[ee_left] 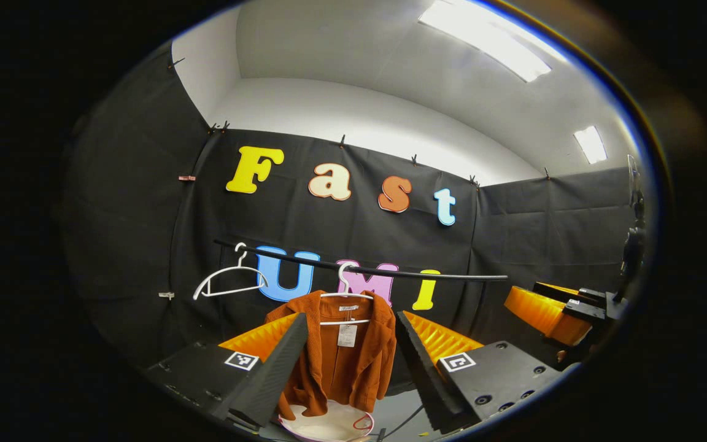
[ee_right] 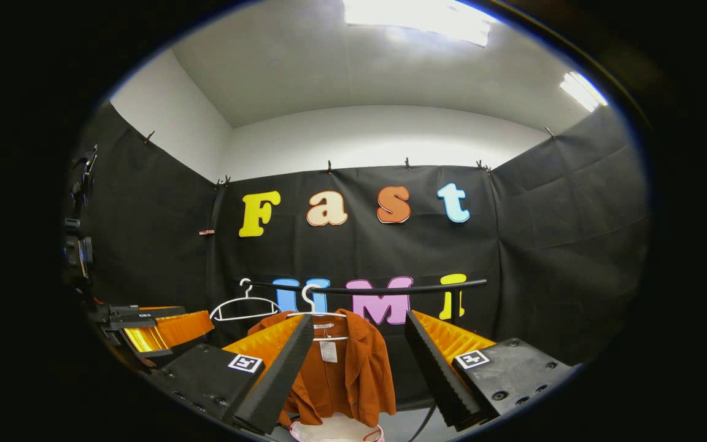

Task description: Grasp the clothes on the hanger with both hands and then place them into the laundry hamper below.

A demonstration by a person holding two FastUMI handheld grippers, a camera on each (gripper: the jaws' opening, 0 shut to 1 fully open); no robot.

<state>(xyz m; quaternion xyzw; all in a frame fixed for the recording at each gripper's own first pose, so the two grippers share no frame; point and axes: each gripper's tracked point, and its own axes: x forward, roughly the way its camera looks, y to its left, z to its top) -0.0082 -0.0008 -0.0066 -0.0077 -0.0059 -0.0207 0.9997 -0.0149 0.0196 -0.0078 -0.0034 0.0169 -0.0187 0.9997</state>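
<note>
Nothing is done yet: the rust-orange corduroy jacket [ee_left: 338,356] hangs on its white hanger [ee_left: 345,301] above the white hamper [ee_left: 329,425]. Left gripper [ee_left: 347,368] and right gripper [ee_right: 353,368] both gape wide, empty, well short of it.

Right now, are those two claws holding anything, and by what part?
Nothing is held. Both the left gripper and the right gripper are open, short of the orange jacket, which hangs on its hanger.
</note>
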